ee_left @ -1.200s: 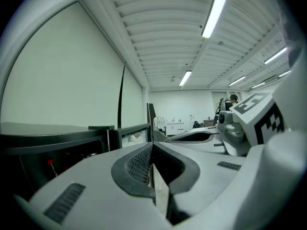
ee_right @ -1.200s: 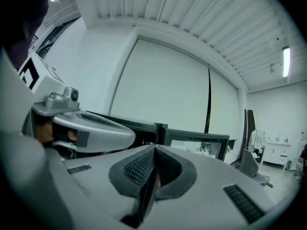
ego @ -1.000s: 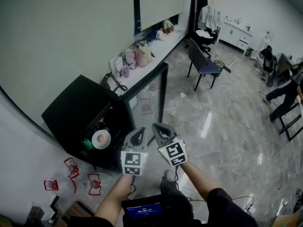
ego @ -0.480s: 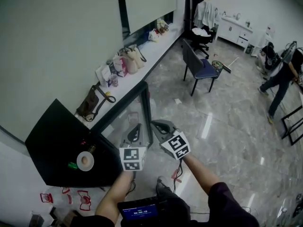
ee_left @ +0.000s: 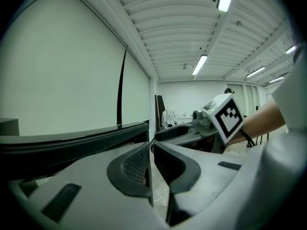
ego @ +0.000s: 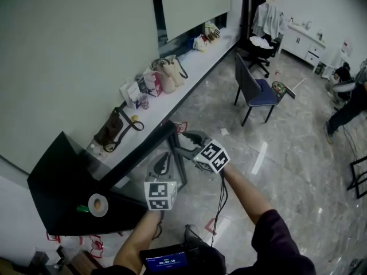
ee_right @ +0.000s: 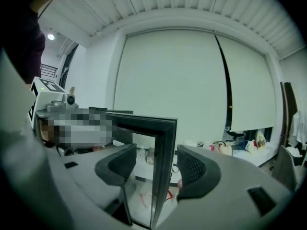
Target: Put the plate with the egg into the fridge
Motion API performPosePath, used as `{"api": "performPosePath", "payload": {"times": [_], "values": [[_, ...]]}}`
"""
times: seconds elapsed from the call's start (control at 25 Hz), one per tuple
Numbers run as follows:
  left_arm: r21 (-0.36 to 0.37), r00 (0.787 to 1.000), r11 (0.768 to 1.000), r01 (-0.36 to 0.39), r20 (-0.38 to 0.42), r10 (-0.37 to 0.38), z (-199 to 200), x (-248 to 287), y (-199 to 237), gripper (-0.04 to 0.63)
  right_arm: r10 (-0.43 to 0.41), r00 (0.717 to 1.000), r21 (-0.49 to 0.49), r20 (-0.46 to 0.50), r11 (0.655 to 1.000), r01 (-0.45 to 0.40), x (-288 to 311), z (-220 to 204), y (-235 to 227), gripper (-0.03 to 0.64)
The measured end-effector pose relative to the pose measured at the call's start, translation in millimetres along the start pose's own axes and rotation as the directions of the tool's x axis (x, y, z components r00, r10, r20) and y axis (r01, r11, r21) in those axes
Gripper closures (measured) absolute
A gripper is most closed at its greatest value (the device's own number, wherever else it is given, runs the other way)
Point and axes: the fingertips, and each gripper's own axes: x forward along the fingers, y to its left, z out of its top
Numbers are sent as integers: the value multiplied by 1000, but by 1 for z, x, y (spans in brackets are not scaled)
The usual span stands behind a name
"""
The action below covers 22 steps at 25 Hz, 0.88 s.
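The white plate with the brown egg sits inside the black fridge at lower left in the head view. The fridge's glass door stands swung out, its black frame upright in the right gripper view. My right gripper is at the door's free edge. Its jaws are opening, the frame stands between them, and neither pad presses on it. My left gripper hovers just in front of the fridge, shut and empty. The right gripper's marker cube shows beyond it.
A long white ledge with bags runs along the wall behind the fridge. A blue chair stands on the marble floor, with a person at far right. Red markings lie below the fridge. A small screen device hangs at my waist.
My right gripper has reached forward to the door's edge and its jaws have spread apart. The head view has swung, so the fridge sits lower left. The plate stays inside.
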Motion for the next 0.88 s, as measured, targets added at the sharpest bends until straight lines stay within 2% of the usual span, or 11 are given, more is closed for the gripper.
{"api": "performPosePath", "payload": {"times": [0.12, 0.28, 0.48, 0.6, 0.72, 0.88], "values": [[-10, 1000, 1000, 7, -22, -7, -4, 3, 2, 585, 68, 997, -24, -20, 997, -68, 18, 6, -9, 332], [-1, 999, 1000, -18, -42, 18, -15, -1, 12, 584, 115, 993, -33, -26, 993, -116, 33, 4, -8, 328], [12, 999, 1000, -10, -44, 11, -16, -14, 18, 584, 102, 994, -44, -28, 994, -103, 38, 0, -6, 328], [94, 996, 995, 27, -88, -19, -5, -33, 10, 584, 79, 996, -46, -38, 996, -81, 32, -2, -4, 328], [217, 989, 974, 59, -144, -28, 17, -56, 8, 576, 42, 999, -39, -34, 998, -43, 19, -3, 0, 328], [286, 969, 953, 98, -247, -25, 41, -64, 27, 517, -15, 999, -24, -31, 1000, 14, 1, -6, 5, 328]]}}
